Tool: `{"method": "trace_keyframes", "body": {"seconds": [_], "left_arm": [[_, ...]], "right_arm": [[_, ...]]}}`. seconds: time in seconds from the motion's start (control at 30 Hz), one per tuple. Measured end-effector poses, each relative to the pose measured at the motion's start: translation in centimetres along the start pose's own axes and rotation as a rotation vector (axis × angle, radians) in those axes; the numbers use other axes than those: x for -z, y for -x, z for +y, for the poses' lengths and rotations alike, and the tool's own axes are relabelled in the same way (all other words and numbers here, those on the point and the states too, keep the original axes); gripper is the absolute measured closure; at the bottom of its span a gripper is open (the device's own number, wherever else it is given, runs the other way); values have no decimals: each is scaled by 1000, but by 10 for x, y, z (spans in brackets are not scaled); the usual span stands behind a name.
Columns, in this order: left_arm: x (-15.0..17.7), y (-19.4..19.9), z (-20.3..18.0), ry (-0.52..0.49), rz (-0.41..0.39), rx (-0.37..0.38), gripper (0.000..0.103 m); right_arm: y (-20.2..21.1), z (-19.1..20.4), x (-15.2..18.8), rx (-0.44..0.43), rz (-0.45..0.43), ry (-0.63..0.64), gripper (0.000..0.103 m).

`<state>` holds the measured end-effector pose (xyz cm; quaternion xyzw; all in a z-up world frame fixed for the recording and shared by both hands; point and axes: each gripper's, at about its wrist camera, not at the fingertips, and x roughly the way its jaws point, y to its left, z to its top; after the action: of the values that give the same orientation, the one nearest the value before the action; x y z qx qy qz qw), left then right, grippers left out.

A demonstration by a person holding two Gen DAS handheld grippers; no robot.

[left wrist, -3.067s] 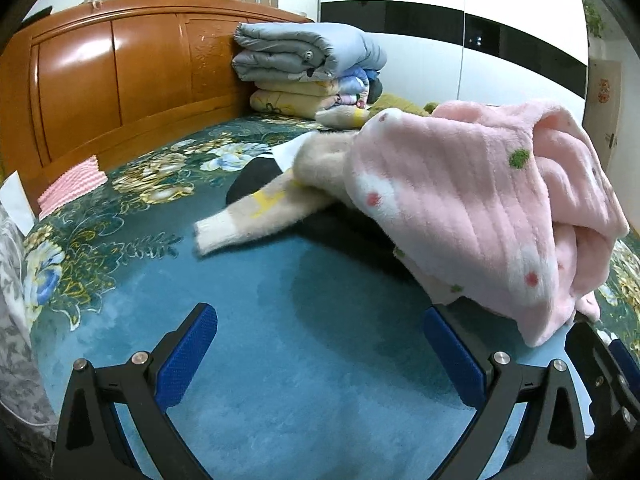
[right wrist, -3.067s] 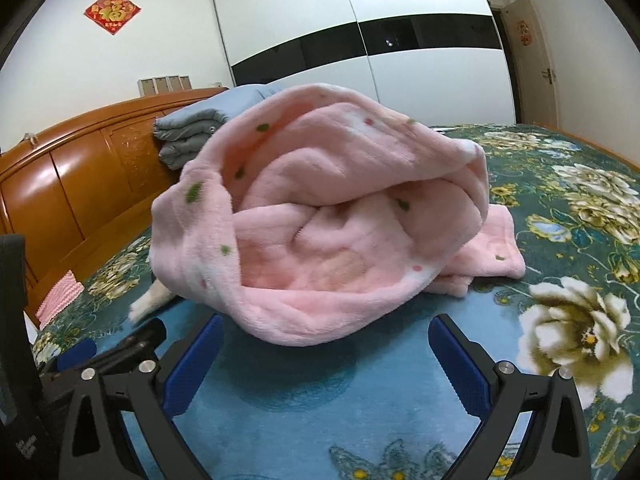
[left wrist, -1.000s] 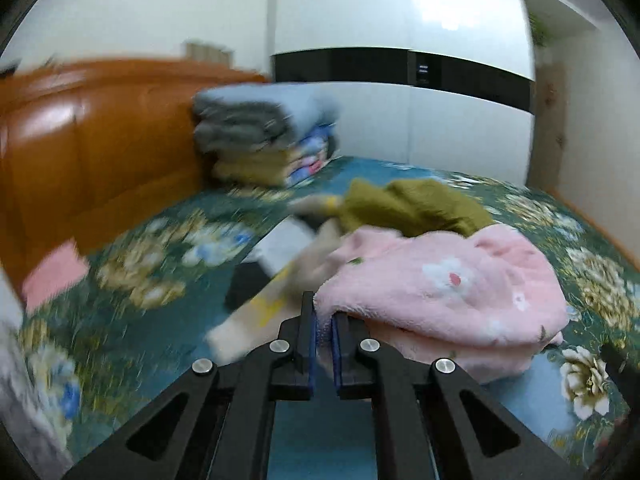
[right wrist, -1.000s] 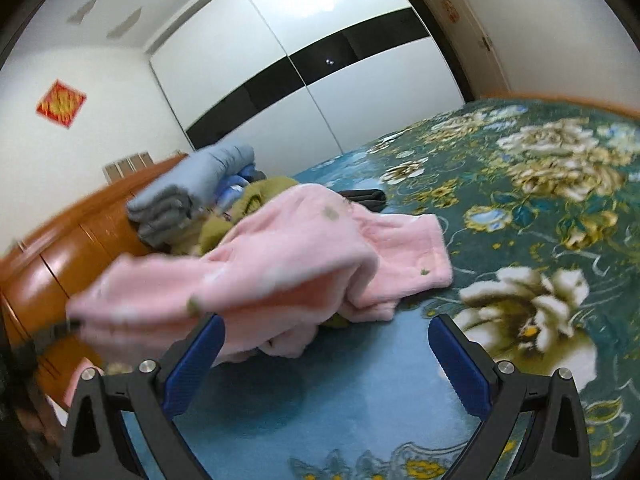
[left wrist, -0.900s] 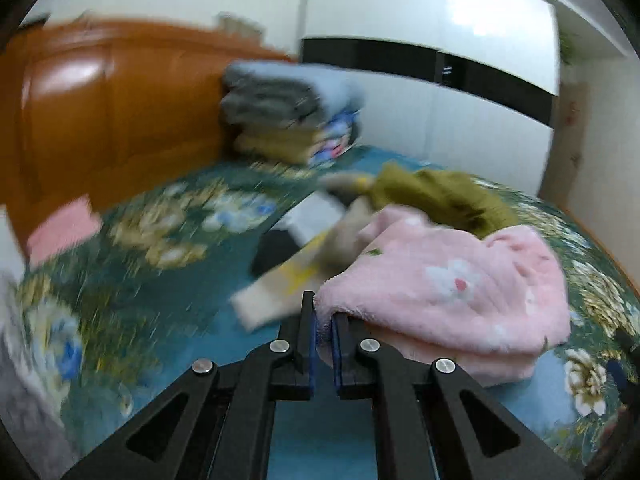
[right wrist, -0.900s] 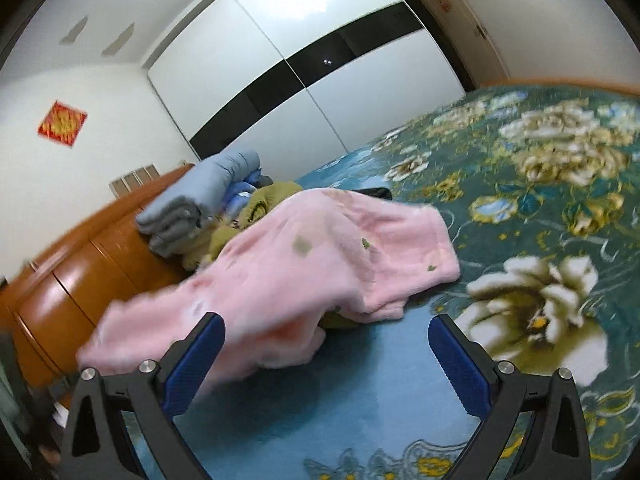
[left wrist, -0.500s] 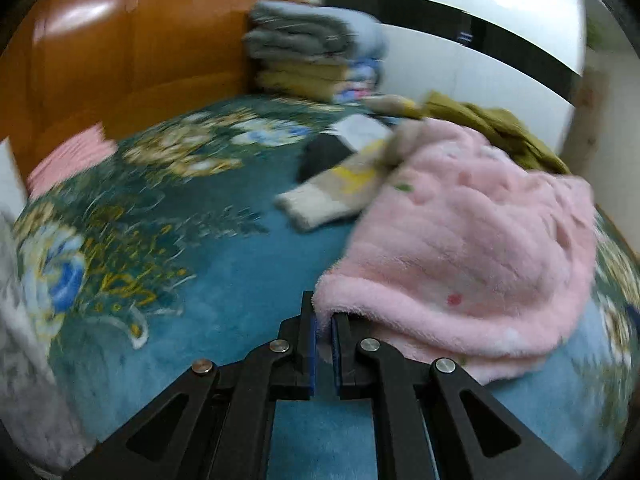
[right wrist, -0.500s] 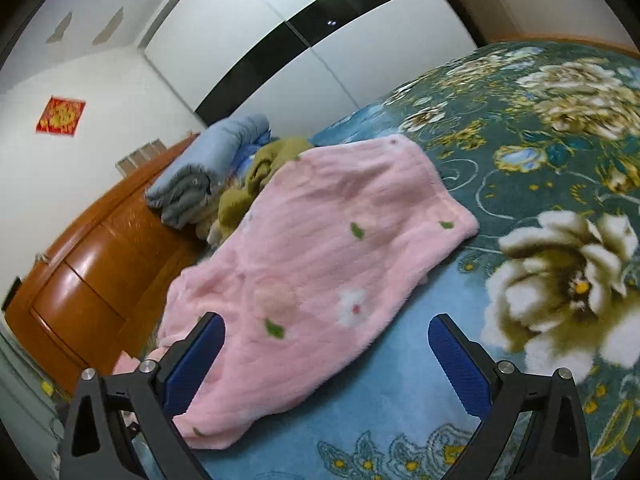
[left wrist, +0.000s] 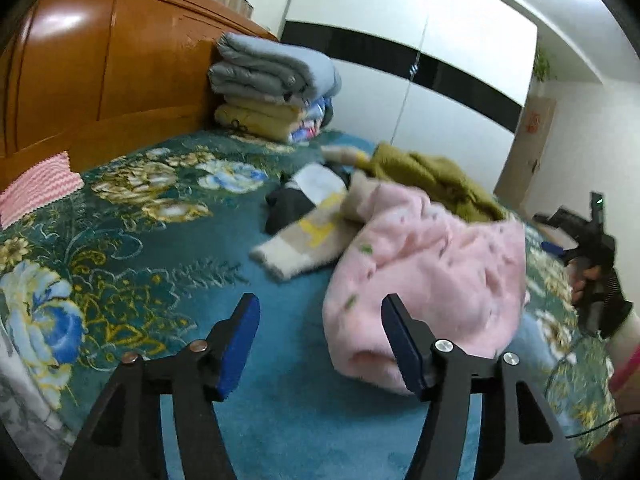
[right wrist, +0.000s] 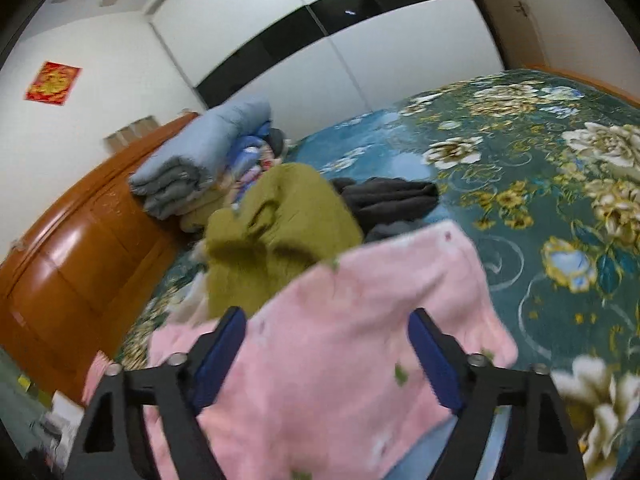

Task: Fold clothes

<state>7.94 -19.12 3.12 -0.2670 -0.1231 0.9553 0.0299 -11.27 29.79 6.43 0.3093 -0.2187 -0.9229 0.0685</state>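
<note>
On the bed (left wrist: 168,264), over its teal flowered cover, a pink fleece garment (left wrist: 428,280) lies in a loose, rumpled heap. It is fluffy, with faint ribbing and small green and red specks, and its near edge curls into a thick roll. The left hand-held gripper (left wrist: 320,340) hovers just beside that roll with its blue-padded fingers spread apart, nothing between them. In the right wrist view the same pink fleece garment (right wrist: 340,360) fills the foreground, spread fairly flat, and the right hand-held gripper (right wrist: 328,356) sits over it with fingers wide apart; whether the pads touch the cloth cannot be told through the blur. Behind the pink heap lie an olive-green garment (right wrist: 276,232), a dark grey garment (right wrist: 388,196) and a beige sleeve (left wrist: 296,240). Folded quilts (left wrist: 272,92) are stacked against the wooden headboard (left wrist: 100,80).
</note>
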Motion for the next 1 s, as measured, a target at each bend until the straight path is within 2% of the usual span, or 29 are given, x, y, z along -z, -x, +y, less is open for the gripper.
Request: {"method": "trace_keyframes", "body": {"seconds": [0.07,0.13,0.2,0.23,0.3,0.33,0.43,0.53,0.6,0.67,0.83,0.87,0.93,1.0], "left_arm": [[-5,4,1,9,-13,-5,38],[-7,2,0,10,-5,-19,38],[-8,-1,-1,8,7,-26,38],[-8,-3,-2,5,14,-26,38],[-11,-8,-5,-8,32,-15,38],[-14,-11,-7,-14,35,-19,38],[-30,-24,-20,-37,41,-11,38],[-51,-42,-45,-74,49,33,38],[-63,-58,-69,-104,68,69,38],[-74,-74,-94,-136,89,107,38],[-86,-129,-170,-241,202,210,38],[-86,-137,-178,-261,210,190,38],[-87,-155,-192,-309,220,90,38],[-86,-170,-198,-328,246,46,38]], "right_arm": [[-15,3,-14,41,13,2,32],[-30,5,-22,71,38,12,46],[-15,0,-18,55,20,12,67],[-8,-2,-16,46,11,12,70],[7,-7,-12,29,-6,12,88],[14,-9,-10,21,-15,12,92],[36,-16,-3,-4,-42,11,95],[58,-23,3,-30,-69,11,96],[73,-27,7,-46,-87,11,96],[109,-38,18,-52,-129,27,96],[179,-77,53,-17,-211,-26,96],[193,-84,60,-9,-228,-37,96],[211,-104,73,23,-253,-75,96],[217,-120,79,32,-260,-116,96]]}}
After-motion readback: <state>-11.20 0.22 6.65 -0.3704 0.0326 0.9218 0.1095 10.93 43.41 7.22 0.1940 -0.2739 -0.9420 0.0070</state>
